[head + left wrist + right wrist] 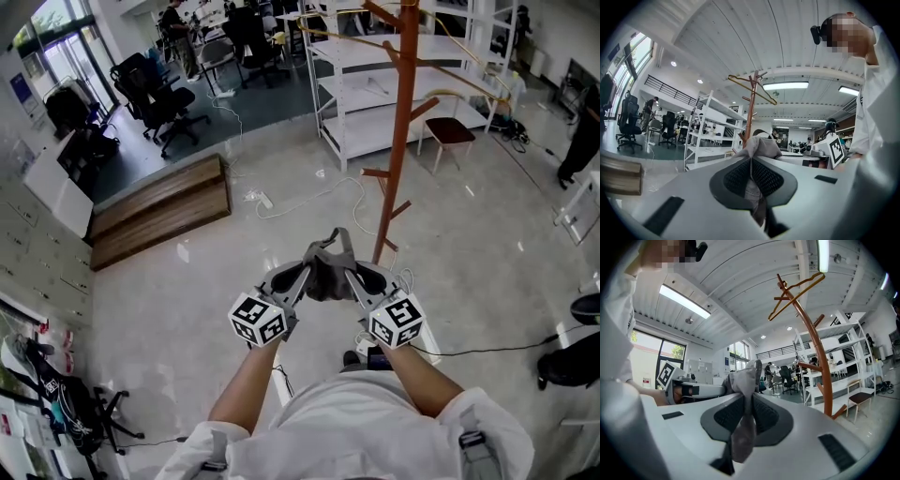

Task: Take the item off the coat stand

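Note:
A grey cloth item (328, 274) hangs between my two grippers, clear of the brown coat stand (401, 131). My left gripper (305, 272) is shut on the cloth's left side, and the fabric (757, 146) bunches out past its dark pads (737, 177). My right gripper (352, 272) is shut on the right side, with grey fabric (743, 380) pinched in its pads (764, 416) and a tail hanging below. The stand (820, 362) rises beyond my right gripper and bears a thin wire hanger (794, 291) at its top. The stand (750, 108) also shows past my left gripper.
White metal shelving (384, 84) stands behind the coat stand, with a small stool (450, 133) beside it. A low wooden platform (159, 211) lies to the left. White cables (309, 199) trail on the shiny floor. Office chairs (155, 89) and people fill the far room.

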Demonstrator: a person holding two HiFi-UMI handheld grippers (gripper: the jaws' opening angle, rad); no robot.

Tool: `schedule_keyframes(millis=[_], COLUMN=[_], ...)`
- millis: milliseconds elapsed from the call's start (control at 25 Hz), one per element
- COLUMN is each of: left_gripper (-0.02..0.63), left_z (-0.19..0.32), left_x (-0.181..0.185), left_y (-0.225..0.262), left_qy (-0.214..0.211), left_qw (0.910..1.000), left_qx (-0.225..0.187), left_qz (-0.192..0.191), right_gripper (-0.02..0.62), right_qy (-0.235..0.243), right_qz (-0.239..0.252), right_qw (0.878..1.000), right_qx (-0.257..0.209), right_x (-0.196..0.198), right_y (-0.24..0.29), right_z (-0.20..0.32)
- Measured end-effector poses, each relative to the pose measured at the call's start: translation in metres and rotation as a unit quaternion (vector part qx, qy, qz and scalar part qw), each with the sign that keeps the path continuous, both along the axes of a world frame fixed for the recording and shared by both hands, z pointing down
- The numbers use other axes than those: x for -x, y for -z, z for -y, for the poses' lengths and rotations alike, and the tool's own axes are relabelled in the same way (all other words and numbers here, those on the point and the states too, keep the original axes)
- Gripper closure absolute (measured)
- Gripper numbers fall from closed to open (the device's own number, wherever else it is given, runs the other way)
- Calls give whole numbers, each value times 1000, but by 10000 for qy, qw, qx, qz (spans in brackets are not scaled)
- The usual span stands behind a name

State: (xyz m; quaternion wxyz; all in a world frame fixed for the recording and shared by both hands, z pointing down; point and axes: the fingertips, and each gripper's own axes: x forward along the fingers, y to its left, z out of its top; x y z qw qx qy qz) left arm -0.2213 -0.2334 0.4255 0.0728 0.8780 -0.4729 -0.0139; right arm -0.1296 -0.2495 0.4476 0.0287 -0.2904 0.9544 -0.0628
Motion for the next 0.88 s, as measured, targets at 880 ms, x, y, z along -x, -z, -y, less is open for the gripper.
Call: schedule_keyframes(millis=[880], left_gripper=[581], left_z=[-196], left_x=[-119], left_y=[-49], left_qy=[-247], left_qw=[9974], left_qx=[487], left_qz=[-464], right_gripper=[537], right_qy=[-110], right_qz=[-244], right_qw=[9983], right_qx=[523], right_x=[-121], right_y=[-47], right_z=[-198])
